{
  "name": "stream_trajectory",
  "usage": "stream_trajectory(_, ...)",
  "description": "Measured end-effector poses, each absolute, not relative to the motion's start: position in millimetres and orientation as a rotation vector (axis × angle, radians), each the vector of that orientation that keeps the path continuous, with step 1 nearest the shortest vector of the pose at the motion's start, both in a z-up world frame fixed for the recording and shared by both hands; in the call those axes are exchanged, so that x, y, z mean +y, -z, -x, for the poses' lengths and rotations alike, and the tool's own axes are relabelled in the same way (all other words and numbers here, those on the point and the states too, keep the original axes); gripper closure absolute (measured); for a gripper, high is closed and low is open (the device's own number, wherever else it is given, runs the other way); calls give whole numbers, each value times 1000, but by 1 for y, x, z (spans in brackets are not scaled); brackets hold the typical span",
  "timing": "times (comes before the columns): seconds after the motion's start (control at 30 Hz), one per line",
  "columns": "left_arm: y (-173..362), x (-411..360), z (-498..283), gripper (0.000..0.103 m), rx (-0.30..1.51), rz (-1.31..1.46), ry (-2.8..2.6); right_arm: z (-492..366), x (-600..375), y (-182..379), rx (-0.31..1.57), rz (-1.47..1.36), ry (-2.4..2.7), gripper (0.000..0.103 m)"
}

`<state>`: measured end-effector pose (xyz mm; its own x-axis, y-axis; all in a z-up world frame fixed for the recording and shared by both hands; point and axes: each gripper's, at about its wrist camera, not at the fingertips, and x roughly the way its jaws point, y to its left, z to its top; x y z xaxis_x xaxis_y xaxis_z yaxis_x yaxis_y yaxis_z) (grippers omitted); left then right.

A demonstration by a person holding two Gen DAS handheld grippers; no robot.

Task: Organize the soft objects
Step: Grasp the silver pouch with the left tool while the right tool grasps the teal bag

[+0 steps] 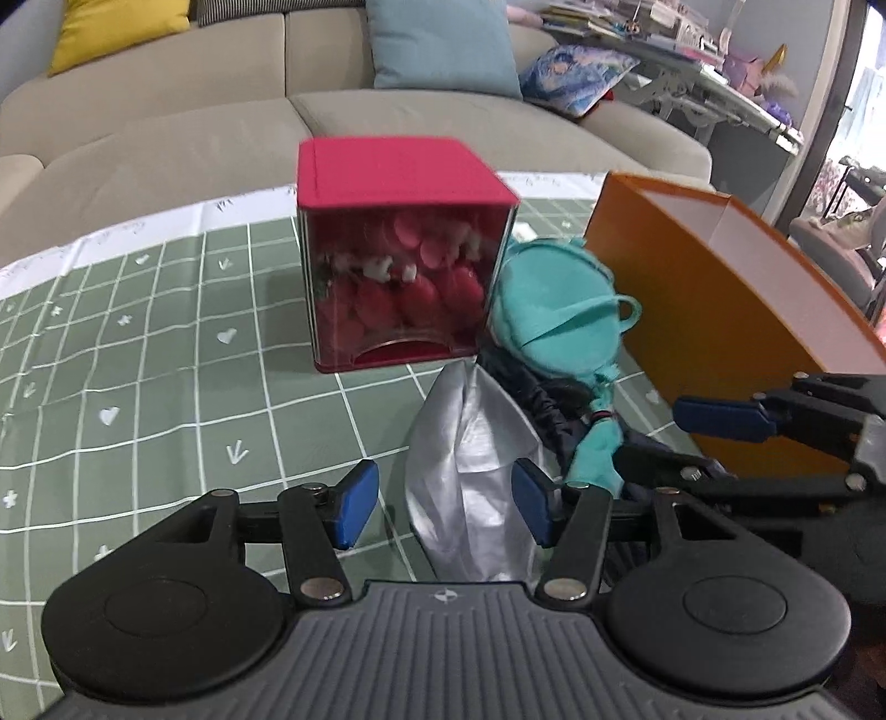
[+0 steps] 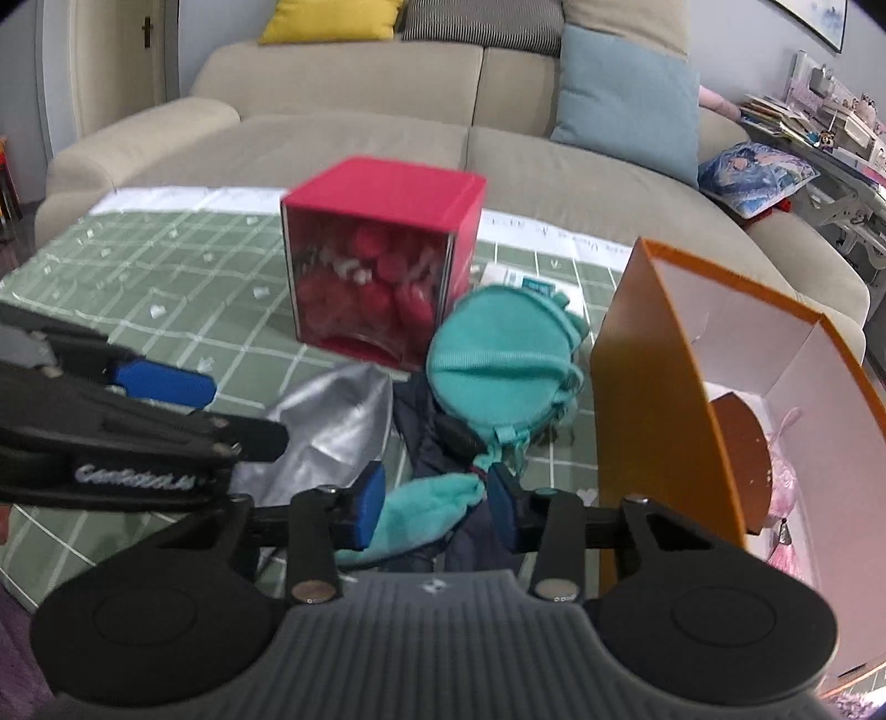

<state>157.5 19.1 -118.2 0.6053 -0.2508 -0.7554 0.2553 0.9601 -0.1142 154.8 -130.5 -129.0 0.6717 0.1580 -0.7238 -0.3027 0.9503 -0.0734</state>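
Observation:
A teal knitted pouch lies on the green checked tablecloth beside a red cube box. A silver fabric piece and dark navy cloth lie in front of it. My left gripper is open, its fingers on either side of the silver fabric. My right gripper is open around the pouch's teal tail and the navy cloth. An open orange box stands to the right.
The orange box holds a pink soft item. A beige sofa with yellow and blue cushions is behind the table. A cluttered shelf stands at the far right. A white card lies behind the pouch.

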Motion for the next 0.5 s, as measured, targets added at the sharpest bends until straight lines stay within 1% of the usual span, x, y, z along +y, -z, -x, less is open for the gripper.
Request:
stream_trajectory(0.13, 137, 16, -173, 39, 909, -10, 288, -160, -131, 140, 821, 195, -260, 62)
stream_trajectory(0.17, 140, 14, -176, 47, 914, -11, 287, -161, -132, 142, 826, 195, -259, 62)
stream_trajectory(0.2, 143, 12, -178, 65, 919, -16, 288, -161, -133, 144, 830, 194, -258, 62)
stream_trajectory(0.27, 149, 8, -180, 83, 924, -44, 284, -161, -133, 148, 833, 197, -255, 61)
stream_trajectory(0.33, 154, 4, -180, 98, 927, -88, 275, -162, -135, 149, 836, 194, -254, 60)
stream_trajectory(0.37, 155, 3, -179, 101, 920, -91, 277, -164, -135, 150, 836, 187, -251, 60)
stream_trajectory(0.43, 155, 3, -178, 102, 900, -93, 265, -168, -137, 147, 825, 170, -239, 59)
stream_trajectory(0.5, 149, 5, -177, 102, 868, -91, 256, -173, -137, 143, 798, 164, -220, 54)
